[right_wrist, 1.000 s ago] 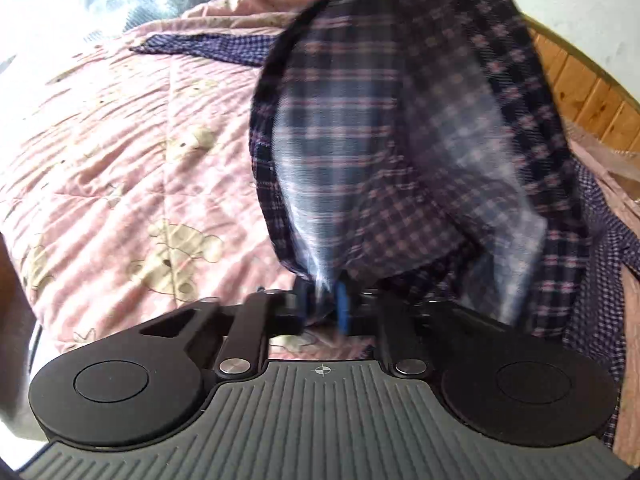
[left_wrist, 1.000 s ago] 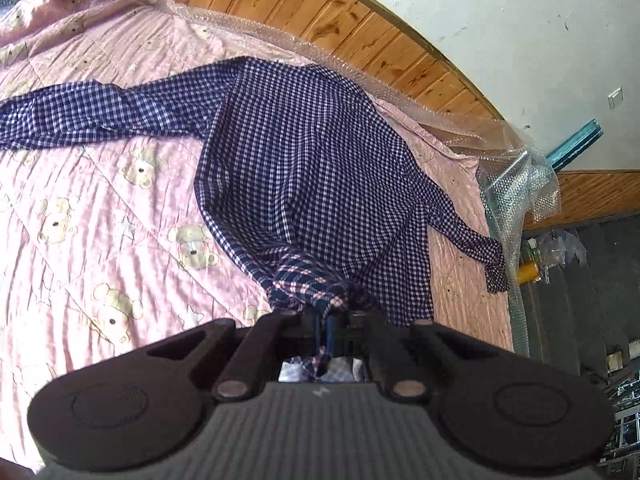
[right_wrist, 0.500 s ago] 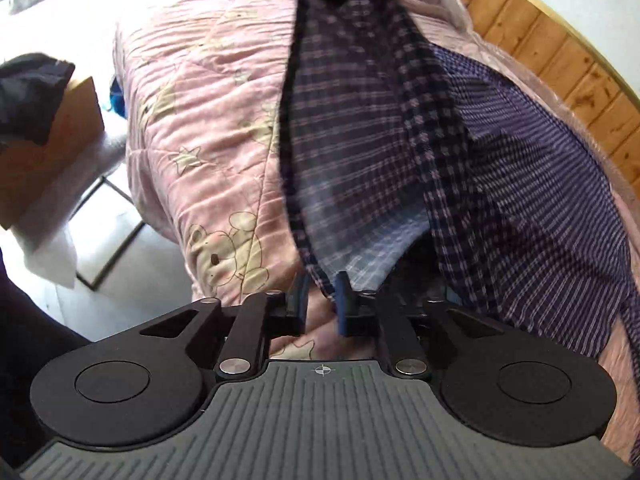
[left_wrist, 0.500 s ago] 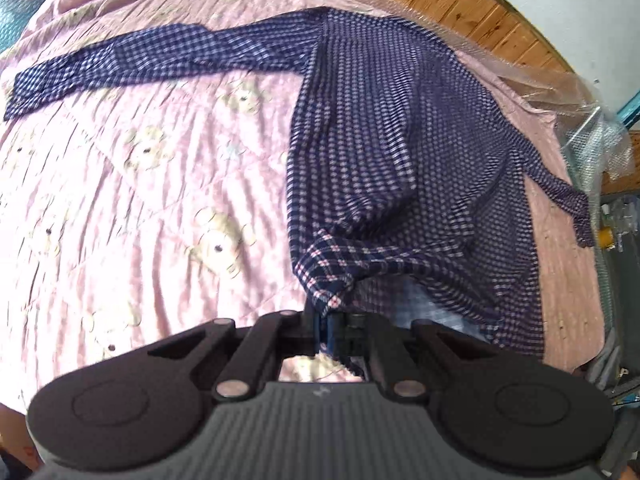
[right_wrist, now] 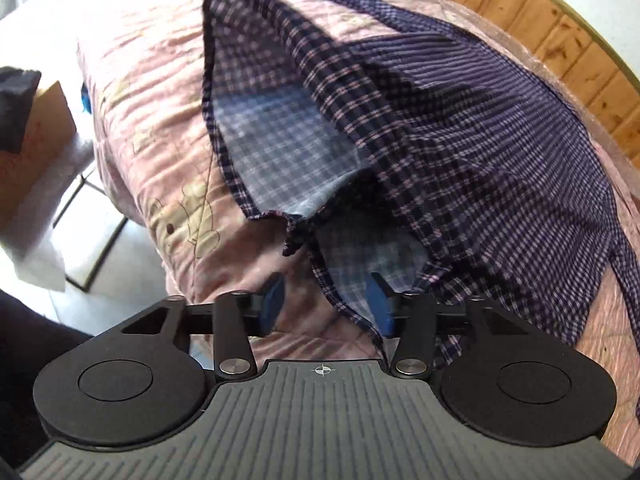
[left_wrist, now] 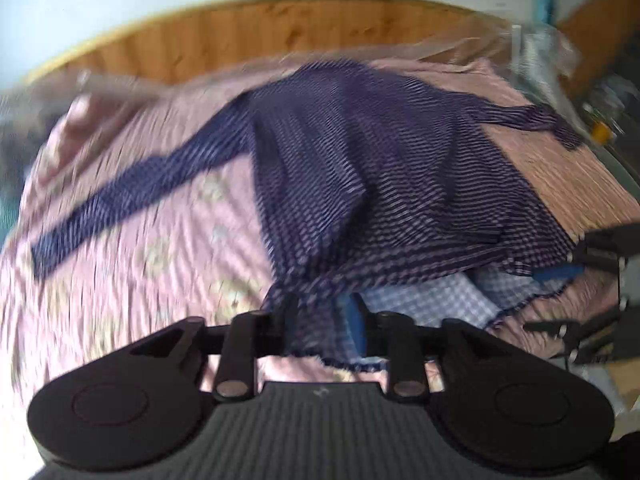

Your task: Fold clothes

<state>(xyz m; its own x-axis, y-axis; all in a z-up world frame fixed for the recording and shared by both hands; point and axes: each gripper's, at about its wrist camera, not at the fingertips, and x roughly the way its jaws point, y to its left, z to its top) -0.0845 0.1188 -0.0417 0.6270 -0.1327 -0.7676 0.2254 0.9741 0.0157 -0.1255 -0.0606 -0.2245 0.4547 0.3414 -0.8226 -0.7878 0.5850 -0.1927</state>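
Your left gripper [left_wrist: 324, 320] and right gripper [right_wrist: 326, 306] both stand wide, hem cloth loose between the blue pads. The navy checked long-sleeved shirt [left_wrist: 380, 168] lies spread on the pink bear-print quilt [left_wrist: 140, 248], 2 sleeves out sideways — no fold visible; sleeves and body are left to fold.

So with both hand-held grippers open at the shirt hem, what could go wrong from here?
1. The right hand-held gripper is open, and the checked shirt hem lies loosely bunched between its fingers, so the hem may settle creased.
2. The left hand-held gripper looks open too; the hem could slide off the quilt edge.
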